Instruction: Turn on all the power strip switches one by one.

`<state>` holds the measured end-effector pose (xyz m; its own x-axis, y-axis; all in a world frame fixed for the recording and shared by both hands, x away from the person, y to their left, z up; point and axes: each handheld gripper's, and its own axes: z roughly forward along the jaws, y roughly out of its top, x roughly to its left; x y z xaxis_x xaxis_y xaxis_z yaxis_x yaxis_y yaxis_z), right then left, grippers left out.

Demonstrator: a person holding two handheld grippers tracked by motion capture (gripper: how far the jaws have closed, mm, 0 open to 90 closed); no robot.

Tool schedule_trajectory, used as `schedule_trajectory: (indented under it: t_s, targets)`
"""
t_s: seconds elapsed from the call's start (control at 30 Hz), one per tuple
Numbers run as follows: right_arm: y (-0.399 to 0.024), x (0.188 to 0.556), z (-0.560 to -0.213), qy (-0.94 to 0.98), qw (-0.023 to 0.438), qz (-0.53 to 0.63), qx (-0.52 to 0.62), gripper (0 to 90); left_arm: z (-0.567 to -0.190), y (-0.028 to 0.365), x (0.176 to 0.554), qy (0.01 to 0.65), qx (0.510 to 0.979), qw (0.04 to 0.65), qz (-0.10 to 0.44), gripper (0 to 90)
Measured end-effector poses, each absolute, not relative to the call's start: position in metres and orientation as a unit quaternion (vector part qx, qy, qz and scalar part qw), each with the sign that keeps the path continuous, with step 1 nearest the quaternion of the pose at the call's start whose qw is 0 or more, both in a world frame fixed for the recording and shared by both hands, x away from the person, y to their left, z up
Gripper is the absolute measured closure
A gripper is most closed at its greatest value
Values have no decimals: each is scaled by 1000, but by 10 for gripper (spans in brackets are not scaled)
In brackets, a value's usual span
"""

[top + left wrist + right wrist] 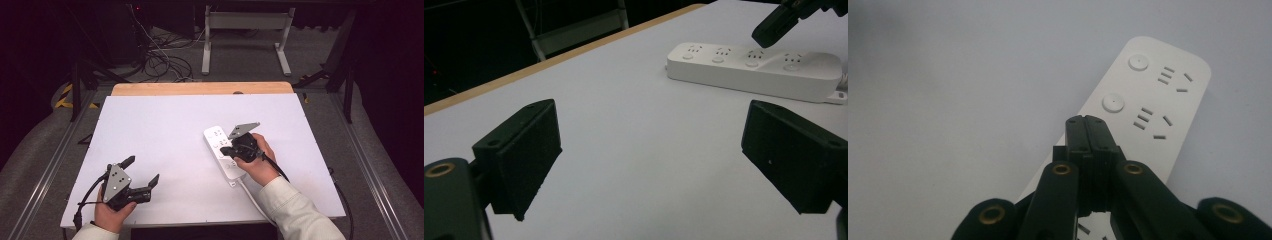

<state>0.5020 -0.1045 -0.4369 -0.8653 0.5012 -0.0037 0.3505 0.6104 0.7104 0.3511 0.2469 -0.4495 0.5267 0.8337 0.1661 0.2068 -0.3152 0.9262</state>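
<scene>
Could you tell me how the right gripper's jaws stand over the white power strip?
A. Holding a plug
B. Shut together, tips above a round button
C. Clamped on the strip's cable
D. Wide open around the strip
B: the right gripper shows both jaws pressed together with nothing between, poised over the power strip.

A long white plastic power strip [223, 151] with rounded corners lies flat on the white table [165, 140], right of the middle and nearer the right edge than the left. It runs slantwise, its far end pointing toward the far left corner and its near end toward the near right corner, where a white cord [252, 196] leaves it toward the near edge. Its top [1148, 95] carries a row of sockets [723, 52], each with a round button [1113, 102] beside it.
</scene>
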Motion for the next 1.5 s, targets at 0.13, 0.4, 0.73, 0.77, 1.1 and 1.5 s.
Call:
schedule_trajectory:
  t_s: [0.13, 0.4, 0.73, 0.77, 1.1, 1.5]
  targets:
    - [-101, 504, -441, 894, 101, 365, 238, 900, -450, 247, 351, 352, 738, 467, 335, 94]
    - [-98, 507, -446, 898, 103, 356, 237, 900, -450, 247, 351, 355, 738, 469, 333, 94]
    - [-96, 508, -449, 902, 101, 347, 236, 900, -450, 247, 351, 354, 737, 468, 334, 94]
    - [-96, 508, -449, 902, 100, 348, 236, 900, -450, 247, 351, 355, 737, 469, 332, 94]
    - [-97, 509, -450, 898, 91, 353, 246, 900, -450, 247, 351, 354, 737, 468, 334, 94]
    - [-97, 510, -452, 898, 91, 353, 245, 900, -449, 246, 350, 354, 738, 467, 335, 94]
